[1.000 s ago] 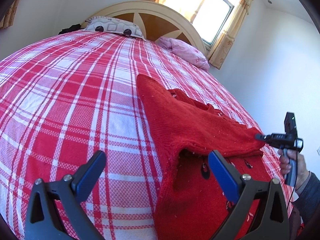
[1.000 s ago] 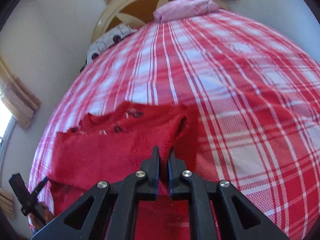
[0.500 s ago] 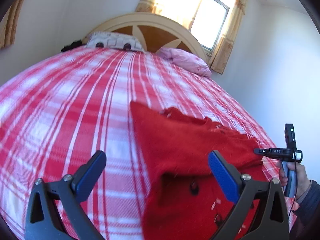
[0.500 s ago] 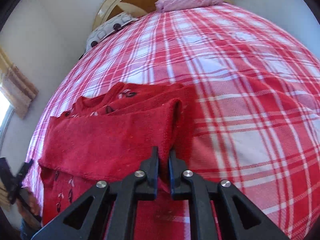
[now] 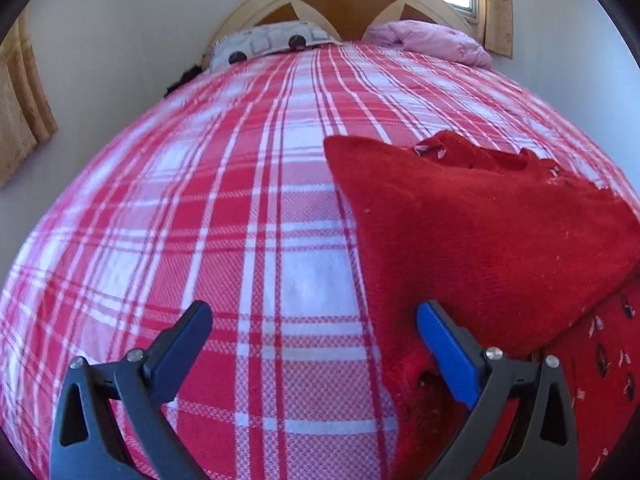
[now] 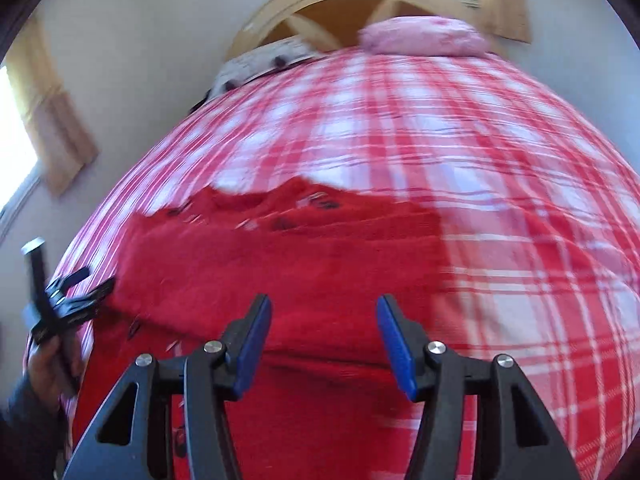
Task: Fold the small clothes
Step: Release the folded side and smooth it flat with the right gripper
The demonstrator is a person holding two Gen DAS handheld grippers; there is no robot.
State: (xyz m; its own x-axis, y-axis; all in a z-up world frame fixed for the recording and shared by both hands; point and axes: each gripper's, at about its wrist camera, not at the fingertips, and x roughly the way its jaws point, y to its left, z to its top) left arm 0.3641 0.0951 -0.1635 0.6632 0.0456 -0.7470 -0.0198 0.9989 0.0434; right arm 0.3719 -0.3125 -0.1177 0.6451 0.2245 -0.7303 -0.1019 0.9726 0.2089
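Garment: a red knitted sweater (image 5: 480, 240) is laid on the plaid bedspread (image 5: 240, 220), well short of the headboard (image 5: 340, 4); one part is seen doubled over the body, with a patterned layer showing beneath at the near edge.
Landmark: all places are given from the sweater.
Left gripper (image 5: 316, 344): its jaws are spread wide and nothing is clasped; one blue pad (image 5: 446, 354) is poised over the sweater's near-left edge, the other over bare bedspread beside it.
Right gripper (image 6: 322, 344): its jaws are opening above the sweater's folded layer; no fabric is seen pinched between the pads, so the cloth is judged released.
Other view: the left gripper (image 6: 76, 292) is also seen at the sweater's left edge, carried by a hand (image 6: 48, 368).
Step in hand: a fold is judged just laid down and let go.
Progress: partly folded, it appears; further folds are probably needed.
Next move: a fresh edge or corner must be chosen and both layers pinched together, so that the laid fold is not dragged open.
Blur: the right view is smeared, so fine detail cannot be told.
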